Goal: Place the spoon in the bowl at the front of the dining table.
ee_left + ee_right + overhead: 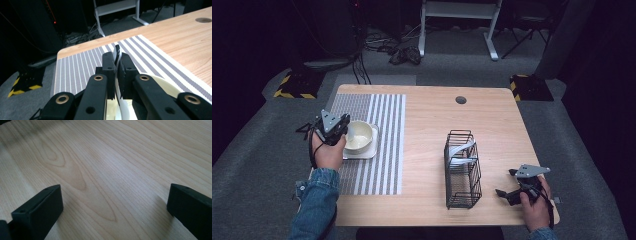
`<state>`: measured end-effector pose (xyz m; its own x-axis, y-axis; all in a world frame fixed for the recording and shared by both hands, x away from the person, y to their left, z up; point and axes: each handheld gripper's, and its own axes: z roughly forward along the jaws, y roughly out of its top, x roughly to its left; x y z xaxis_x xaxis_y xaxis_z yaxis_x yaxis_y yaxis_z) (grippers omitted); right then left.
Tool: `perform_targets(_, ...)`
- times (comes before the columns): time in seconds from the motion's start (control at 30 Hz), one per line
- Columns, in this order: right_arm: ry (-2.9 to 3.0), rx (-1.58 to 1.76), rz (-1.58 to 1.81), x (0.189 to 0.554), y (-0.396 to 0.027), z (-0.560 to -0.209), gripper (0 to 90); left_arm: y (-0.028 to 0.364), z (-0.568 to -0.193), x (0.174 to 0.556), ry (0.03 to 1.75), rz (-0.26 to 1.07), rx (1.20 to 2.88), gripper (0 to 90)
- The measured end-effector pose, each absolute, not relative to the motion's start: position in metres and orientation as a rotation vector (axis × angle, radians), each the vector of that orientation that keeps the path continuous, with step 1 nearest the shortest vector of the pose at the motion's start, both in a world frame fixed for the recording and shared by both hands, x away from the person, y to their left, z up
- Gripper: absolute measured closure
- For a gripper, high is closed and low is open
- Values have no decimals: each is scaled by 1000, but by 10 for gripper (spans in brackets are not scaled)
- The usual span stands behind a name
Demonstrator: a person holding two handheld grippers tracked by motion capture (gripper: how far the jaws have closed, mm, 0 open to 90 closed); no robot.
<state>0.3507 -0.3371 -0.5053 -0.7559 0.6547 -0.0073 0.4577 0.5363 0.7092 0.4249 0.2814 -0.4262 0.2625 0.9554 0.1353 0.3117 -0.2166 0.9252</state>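
Observation:
A cream bowl (360, 135) stands on a white square plate (364, 153), which lies on a grey striped mat (382, 150) at the table's left. My left gripper (343, 131) is at the bowl's left rim. In the left gripper view its jaws (116, 58) are shut on that thin rim, and the bowl's pale edge (161, 81) curves off to the right. My right gripper (506, 182) rests near the table's front right corner. The right gripper view has its jaws (115, 205) standing wide open over bare wood with nothing between them.
A black wire rack (462, 172) with a pale flat piece in it stands upright right of centre on the wooden table (432, 120). A round cable hole (461, 100) lies near the far edge. White desk legs (459, 30) stand on the floor beyond.

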Motion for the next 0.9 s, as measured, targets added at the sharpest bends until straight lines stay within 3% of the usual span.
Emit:
perform_targets(0.23, 2505, 929, 1038, 351, -337, -505, 5, 276, -426, 419, 1194, 928, 1720, 821)
perform_targets(0.47, 2505, 929, 1038, 351, -337, -505, 5, 259, -427, 416, 1172, 887, 1741, 669)
perform_targets(0.9, 2505, 929, 1038, 351, -337, -505, 5, 233, -433, 411, 1125, 838, 1809, 671)
